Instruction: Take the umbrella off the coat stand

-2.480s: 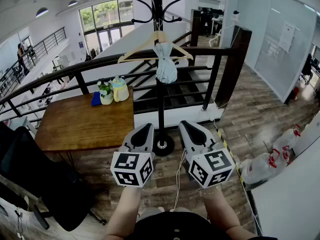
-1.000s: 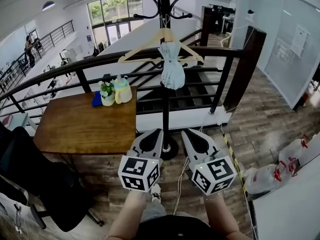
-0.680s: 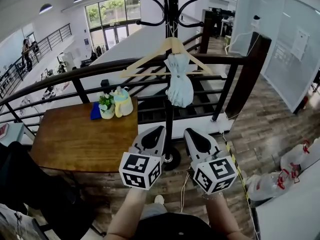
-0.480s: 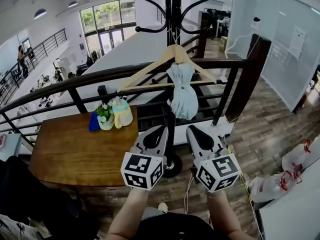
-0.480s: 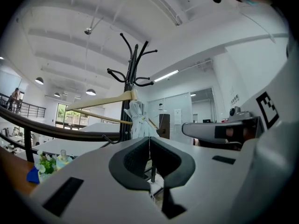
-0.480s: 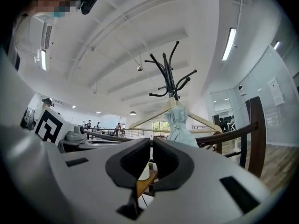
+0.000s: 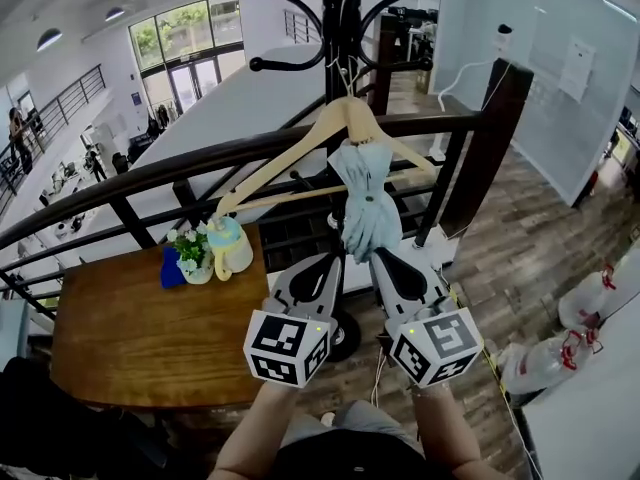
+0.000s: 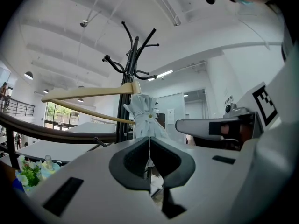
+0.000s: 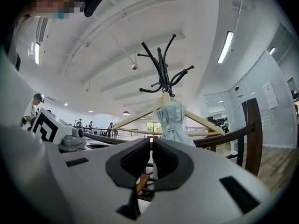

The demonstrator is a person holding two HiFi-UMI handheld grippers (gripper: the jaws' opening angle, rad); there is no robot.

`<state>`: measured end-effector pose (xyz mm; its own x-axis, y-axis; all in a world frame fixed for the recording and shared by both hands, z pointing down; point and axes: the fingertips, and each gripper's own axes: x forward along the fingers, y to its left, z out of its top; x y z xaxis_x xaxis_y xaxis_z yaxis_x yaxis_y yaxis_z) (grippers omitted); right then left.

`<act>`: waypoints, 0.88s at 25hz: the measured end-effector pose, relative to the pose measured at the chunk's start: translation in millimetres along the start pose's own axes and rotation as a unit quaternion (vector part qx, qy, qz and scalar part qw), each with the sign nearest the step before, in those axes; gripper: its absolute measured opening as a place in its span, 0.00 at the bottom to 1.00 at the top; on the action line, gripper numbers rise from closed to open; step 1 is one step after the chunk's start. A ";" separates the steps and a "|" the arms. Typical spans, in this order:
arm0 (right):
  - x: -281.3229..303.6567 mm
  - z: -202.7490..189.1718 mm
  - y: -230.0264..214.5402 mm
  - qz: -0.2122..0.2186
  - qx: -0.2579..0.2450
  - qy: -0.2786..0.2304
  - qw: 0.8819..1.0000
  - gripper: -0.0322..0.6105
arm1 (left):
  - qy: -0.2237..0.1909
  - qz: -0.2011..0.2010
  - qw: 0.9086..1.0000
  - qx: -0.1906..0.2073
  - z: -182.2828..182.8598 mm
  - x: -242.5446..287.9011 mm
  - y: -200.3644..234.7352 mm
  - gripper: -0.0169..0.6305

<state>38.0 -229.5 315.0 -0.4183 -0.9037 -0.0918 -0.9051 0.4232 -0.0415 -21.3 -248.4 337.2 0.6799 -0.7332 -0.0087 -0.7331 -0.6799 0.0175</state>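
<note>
Running across the scene, the dark railing [image 7: 200,163] stands behind a wooden table [image 7: 130,338] on the left. Just right of the table, the black stand [image 7: 335,28] rises in front of the railing. A wooden hanger [image 7: 290,153] hangs under its hooks. The umbrella [image 7: 365,203], pale blue and folded, is on the stand too, hanging in front of the hanger's middle. How it is attached at the top is too small to tell.

Below it, the left gripper [image 7: 325,263] and right gripper [image 7: 385,260] sit side by side and point level towards the stand. Both have their jaws together with nothing between them. Neither touches the umbrella, which shows just beyond the jaw tips in both gripper views.

This looks like the approach, with the grasp not yet begun. Next, one gripper's jaws need to part wide enough to take the folded bundle and close on it. The umbrella then has to be lifted clear of its hook. The hanger behind may catch on it or swing.
</note>
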 end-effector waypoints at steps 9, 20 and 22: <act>10.8 0.1 -26.4 -0.008 0.006 0.000 1.000 0.10 | -0.004 0.007 1.000 -0.004 3.9 12.9 13.0 0.05; 45.4 20.6 -50.6 0.042 0.006 0.000 0.999 0.29 | -0.010 0.048 0.999 -0.002 15.2 42.9 36.6 0.05; 52.8 23.7 -53.0 0.045 0.000 0.005 0.999 0.40 | -0.014 0.052 0.999 -0.001 19.0 45.0 39.1 0.05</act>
<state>65.7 -298.1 288.7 -0.4988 -0.8624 -0.0860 -0.8637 0.5029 -0.0330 -19.7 -308.1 318.5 0.5990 -0.8000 -0.0347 -0.7998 -0.5998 0.0217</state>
